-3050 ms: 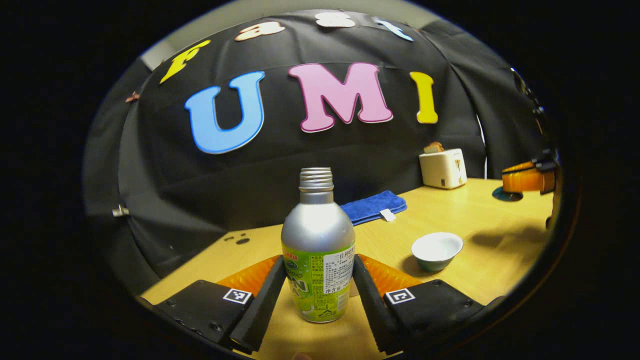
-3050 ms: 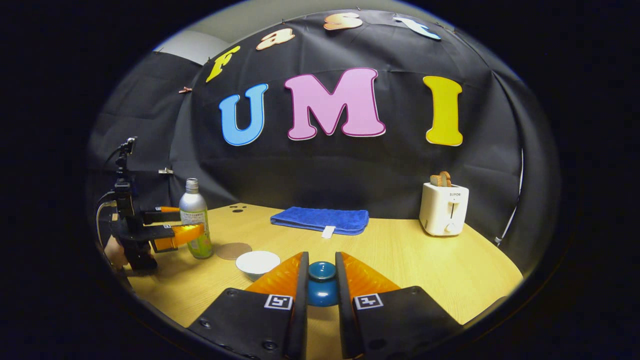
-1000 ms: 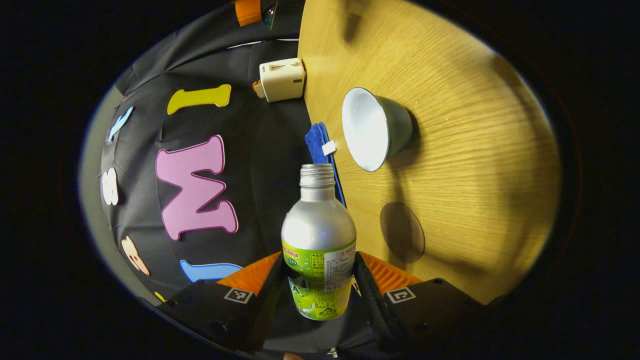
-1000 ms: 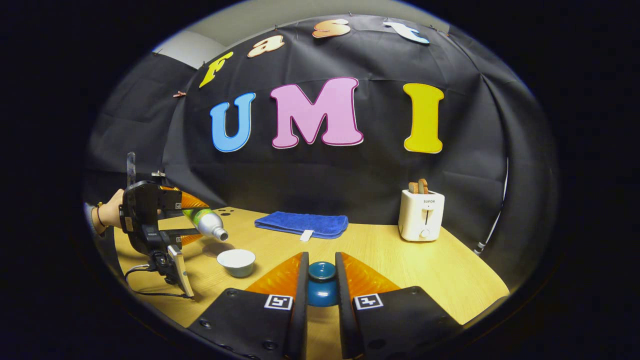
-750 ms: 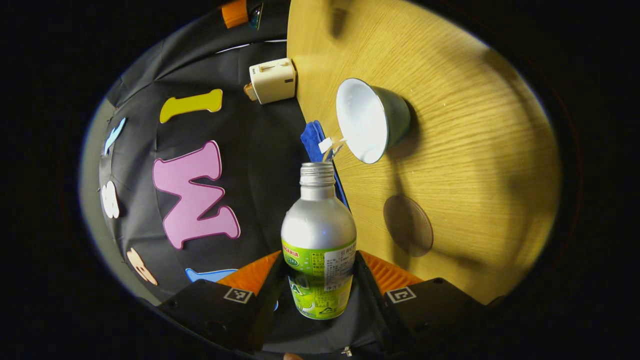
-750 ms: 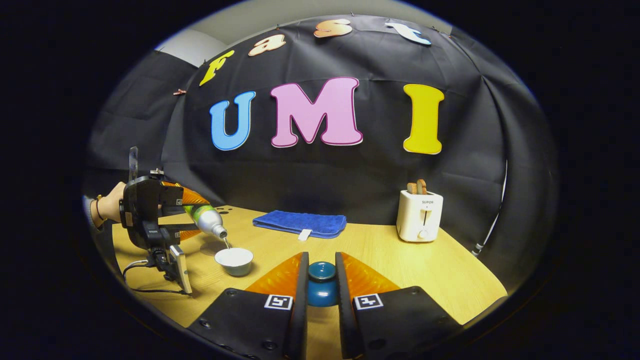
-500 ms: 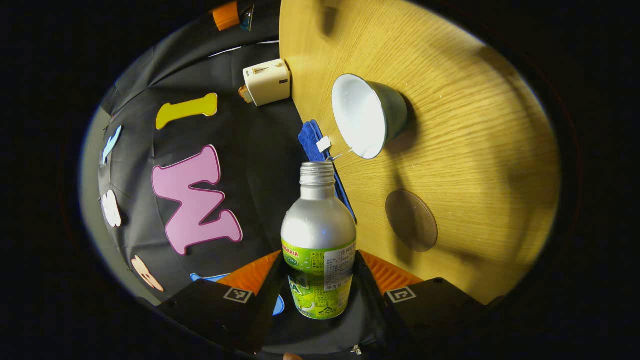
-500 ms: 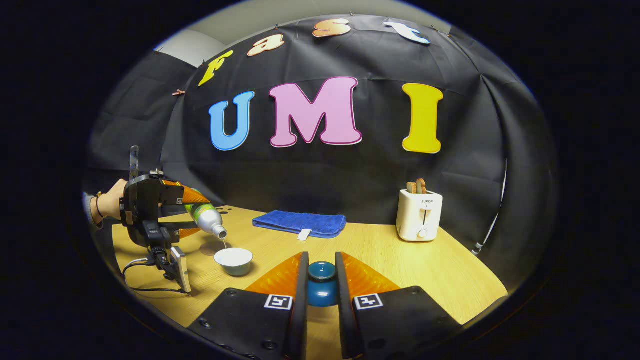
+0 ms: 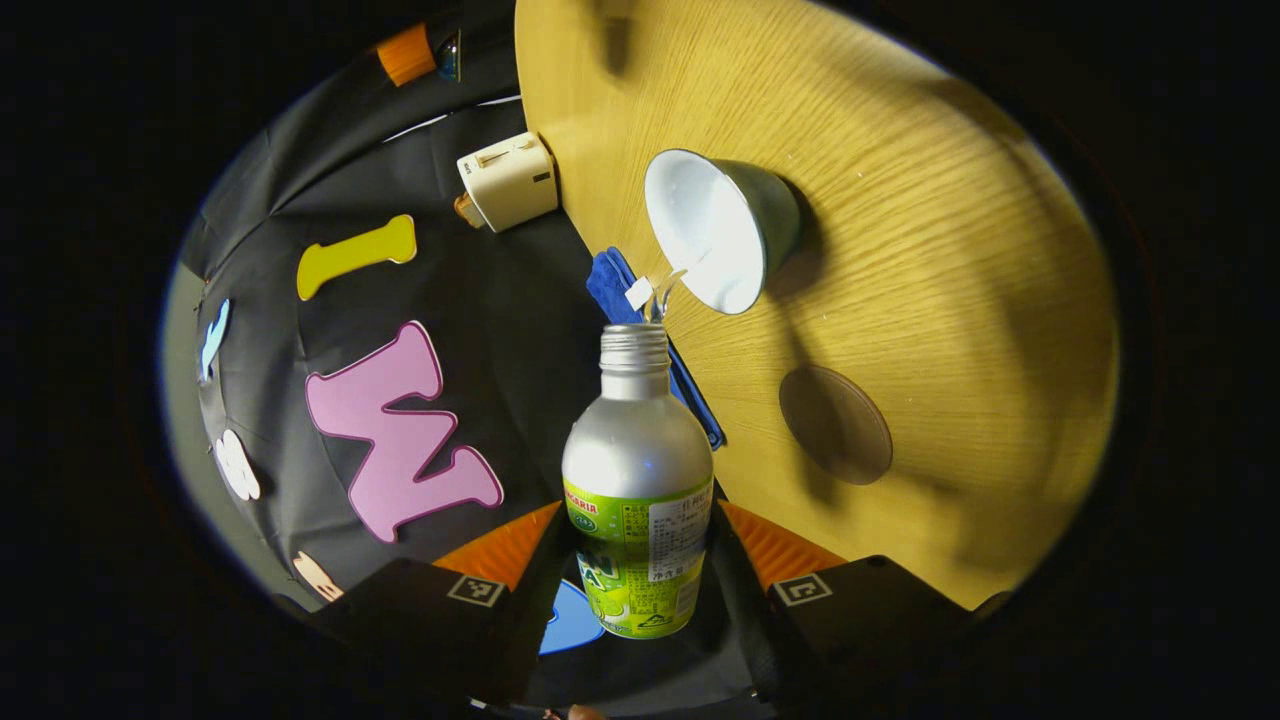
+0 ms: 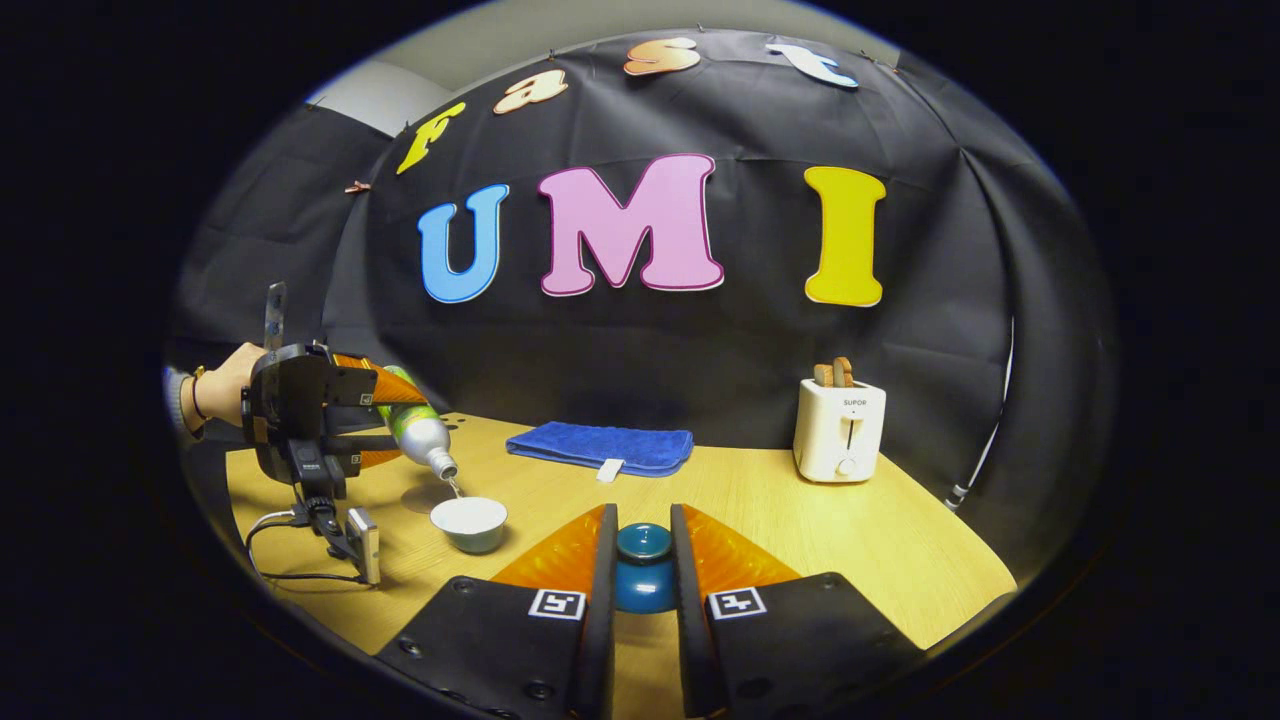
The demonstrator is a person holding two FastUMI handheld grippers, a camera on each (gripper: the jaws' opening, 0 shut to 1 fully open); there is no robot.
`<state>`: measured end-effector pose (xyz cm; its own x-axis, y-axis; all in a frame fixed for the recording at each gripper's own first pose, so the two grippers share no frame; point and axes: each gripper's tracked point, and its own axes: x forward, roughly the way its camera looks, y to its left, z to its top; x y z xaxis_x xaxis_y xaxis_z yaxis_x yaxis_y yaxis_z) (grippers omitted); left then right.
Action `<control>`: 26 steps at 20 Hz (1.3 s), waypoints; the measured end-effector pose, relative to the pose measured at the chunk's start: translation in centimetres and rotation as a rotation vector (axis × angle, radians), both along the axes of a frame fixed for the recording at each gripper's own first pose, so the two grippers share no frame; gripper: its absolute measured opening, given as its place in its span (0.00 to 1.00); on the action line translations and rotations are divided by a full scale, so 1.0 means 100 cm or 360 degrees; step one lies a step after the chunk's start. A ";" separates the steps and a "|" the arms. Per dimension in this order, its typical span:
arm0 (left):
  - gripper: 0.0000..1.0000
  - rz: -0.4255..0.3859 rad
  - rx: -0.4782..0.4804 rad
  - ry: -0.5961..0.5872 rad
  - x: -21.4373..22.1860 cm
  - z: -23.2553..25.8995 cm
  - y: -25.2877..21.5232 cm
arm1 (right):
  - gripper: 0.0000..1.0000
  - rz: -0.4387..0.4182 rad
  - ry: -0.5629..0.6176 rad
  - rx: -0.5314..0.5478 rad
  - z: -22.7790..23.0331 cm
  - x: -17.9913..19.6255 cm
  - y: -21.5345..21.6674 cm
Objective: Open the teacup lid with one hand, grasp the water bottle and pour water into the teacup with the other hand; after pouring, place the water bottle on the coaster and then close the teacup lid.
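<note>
The pour is in hand, and in the right gripper view it can be read from left to right. At the far left of the frame a hand [image 10: 222, 385] holds the left gripper [image 10: 345, 420], whose two fingers press on either side of the water bottle [image 10: 412, 425]; the bottle is tipped neck-down toward the lower right, its open mouth just above the teacup [image 10: 469, 522], and a thin stream of water runs from the mouth into the cup. Just behind the cup, a little to its left, the round brown coaster [image 10: 428, 497] lies flat and bare on the wooden table [image 10: 850, 540]. At the bottom centre the right gripper [image 10: 641, 570] has its fingers closed narrowly on the blue teacup lid [image 10: 643, 570], held off the cup and well apart from it. In the left gripper view the scene is rolled on its side: the bottle [image 9: 637, 470] stands at centre between the fingers of the left gripper [image 9: 637, 590], the cup [image 9: 715, 228] sits at upper centre with its white inside facing the mouth, and the coaster [image 9: 835, 424] is at right of centre. The cup's inside is pale and glossy; how much water has collected I cannot tell, nor how much is left in the opaque bottle. The next move, as I judge it, calls for righting the bottle once enough is poured, standing it squarely on the coaster, then bringing the lid across and seating it on the cup.
</note>
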<state>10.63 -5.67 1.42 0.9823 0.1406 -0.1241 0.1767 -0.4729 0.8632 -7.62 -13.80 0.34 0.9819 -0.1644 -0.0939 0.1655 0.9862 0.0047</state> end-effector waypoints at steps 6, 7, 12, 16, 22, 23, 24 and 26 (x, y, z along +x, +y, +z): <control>0.82 -0.0017 0.0146 -0.0011 -0.002 0.008 -0.006 | 0.30 -0.0005 0.0000 -0.0008 0.001 -0.001 -0.002; 0.82 -0.0028 0.0184 -0.0023 -0.002 0.012 -0.009 | 0.30 -0.0004 -0.0001 -0.0007 0.000 -0.001 -0.002; 0.82 -0.0074 0.0287 -0.0016 -0.001 0.017 -0.021 | 0.30 0.0001 -0.0005 -0.0003 0.001 -0.001 -0.001; 0.82 -0.0074 0.0383 0.0015 -0.001 0.028 -0.023 | 0.30 -0.0001 -0.0011 0.0003 0.003 -0.001 -0.002; 0.82 -0.0074 0.0526 -0.0019 0.002 0.045 -0.024 | 0.30 0.0009 -0.0012 0.0029 0.002 -0.001 -0.002; 0.82 -0.0086 0.0545 -0.0024 0.001 0.048 -0.027 | 0.30 0.0015 -0.0013 0.0043 0.001 -0.001 -0.001; 0.82 -0.0098 0.0568 -0.0023 0.001 0.048 -0.028 | 0.30 0.0014 -0.0015 0.0048 0.001 -0.001 -0.002; 0.82 -0.0112 0.0601 -0.0021 0.003 0.050 -0.030 | 0.30 0.0011 -0.0018 0.0045 0.003 -0.001 -0.003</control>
<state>10.90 -8.68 6.40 0.9923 0.1061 -0.0637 0.1225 -0.7686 0.6279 -7.76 -14.12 0.60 0.9841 -0.1548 -0.0870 0.1583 0.9868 0.0345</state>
